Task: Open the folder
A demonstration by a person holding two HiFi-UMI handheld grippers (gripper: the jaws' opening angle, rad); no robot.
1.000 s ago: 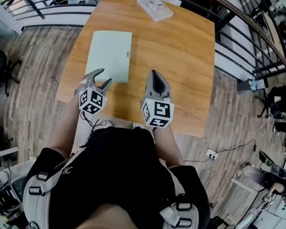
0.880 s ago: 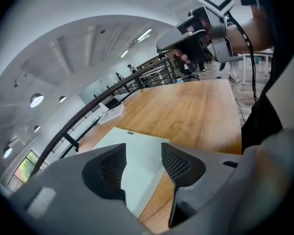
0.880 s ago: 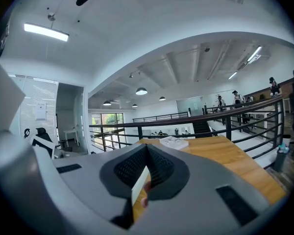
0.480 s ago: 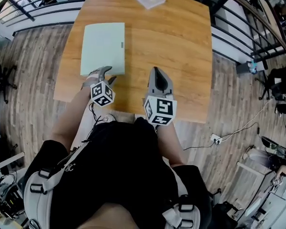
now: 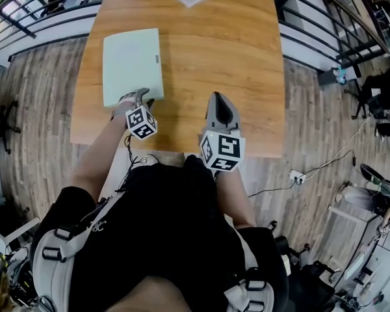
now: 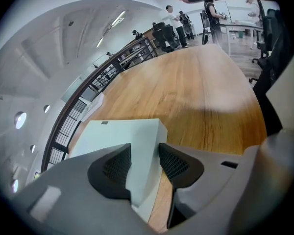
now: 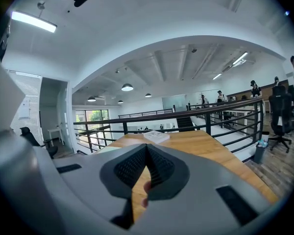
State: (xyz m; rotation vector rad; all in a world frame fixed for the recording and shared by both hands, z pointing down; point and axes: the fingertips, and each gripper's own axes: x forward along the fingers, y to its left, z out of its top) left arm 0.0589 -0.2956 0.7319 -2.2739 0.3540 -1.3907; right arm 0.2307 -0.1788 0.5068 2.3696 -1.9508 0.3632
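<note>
- step in hand: the approach to the folder (image 5: pixel 131 60). it lies shut and flat on the desk (image 5: pixel 221 51), right at the tip of the left claw (image 6: pixel 144 150).
- left claw: released, jaws wide though they have just been closing a little. the folder's near corner shows between them, and the pads do not appear to press on it.
- this claw tilts down at that corner. one jaw is over the cover, the other beside the folder's edge on the side toward the right claw (image 7: pixel 147 151).
- right claw: clenched on nothing, tips together. it is held about level over the near part of the desk, beside the left claw and apart from the folder.
- a small dark mark (image 5: pixel 157 58) sits on the folder's edge, farther ahead of the left claw; i cannot tell what it is.
- progress, as i judge it: nothing is opened, and the cover lies flat.
- the next move calls for slipping one jaw under the top cover alone, pinching just that, then lifting and folding it back.
- likely risk: the jaws take the full thickness and lift the whole folder. the idle right claw could hold the lower part down.
</note>
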